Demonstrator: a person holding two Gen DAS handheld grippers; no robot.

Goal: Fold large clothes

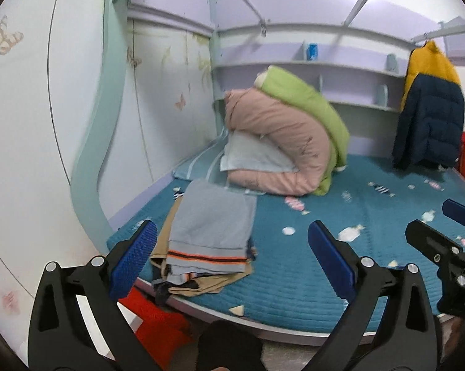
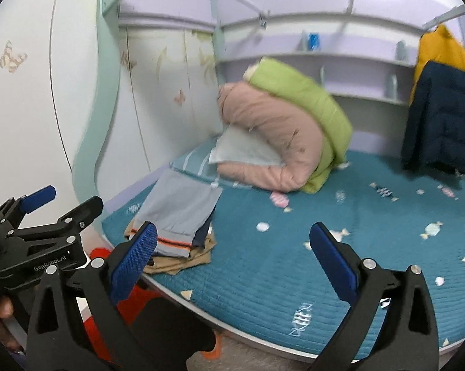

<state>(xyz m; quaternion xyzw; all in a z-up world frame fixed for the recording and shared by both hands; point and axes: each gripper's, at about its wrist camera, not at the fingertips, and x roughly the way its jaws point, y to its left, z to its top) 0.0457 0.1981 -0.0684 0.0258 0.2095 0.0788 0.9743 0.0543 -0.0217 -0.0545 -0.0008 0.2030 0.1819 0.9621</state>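
A stack of folded clothes point(image 1: 206, 238) lies at the front left corner of the teal bed; the top piece is grey with an orange and dark stripe, tan pieces lie under it. It also shows in the right wrist view point(image 2: 178, 216). My left gripper point(image 1: 232, 258) is open and empty, held above the bed's front edge just right of the stack. My right gripper point(image 2: 232, 258) is open and empty over the front middle of the bed. The right gripper shows at the right edge of the left wrist view point(image 1: 449, 232); the left gripper shows at the left of the right wrist view point(image 2: 56, 207).
A rolled pink and green quilt point(image 1: 288, 136) with a pale cloth leans at the bed's back. A navy and yellow puffer jacket point(image 1: 430, 108) hangs at the back right. The teal bedspread point(image 1: 340, 241) lies flat. A red thing point(image 1: 158, 321) sits on the floor by the bed. Wardrobe doors stand left.
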